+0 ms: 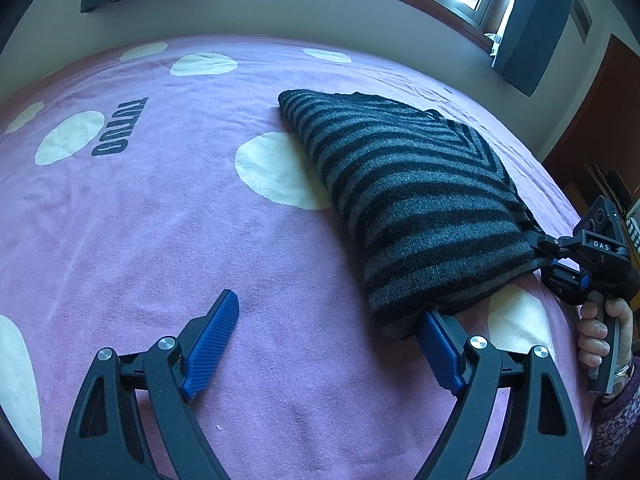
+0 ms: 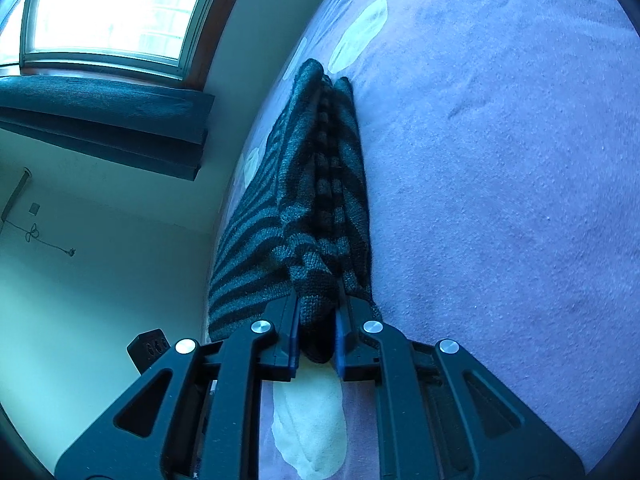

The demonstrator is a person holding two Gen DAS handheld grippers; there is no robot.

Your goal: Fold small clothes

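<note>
A dark grey and black striped knitted garment [image 1: 416, 200] lies folded on the pink bedspread [image 1: 160, 220]. My left gripper [image 1: 328, 340] is open just above the bedspread; its right finger [image 1: 440, 348] sits under the garment's near corner and its left finger [image 1: 212, 340] is apart over bare cloth. My right gripper [image 1: 536, 240] is shut on the garment's near right corner and holds it lifted. In the right wrist view the right gripper [image 2: 316, 312] pinches several bunched layers of the garment [image 2: 320, 184].
The bedspread has white spots [image 1: 276, 172] and dark lettering [image 1: 116, 132]. A wall runs along the far edge of the bed, with a window [image 2: 116, 4] and dark curtains [image 1: 532, 24]. A wooden door [image 1: 600, 120] stands at the right.
</note>
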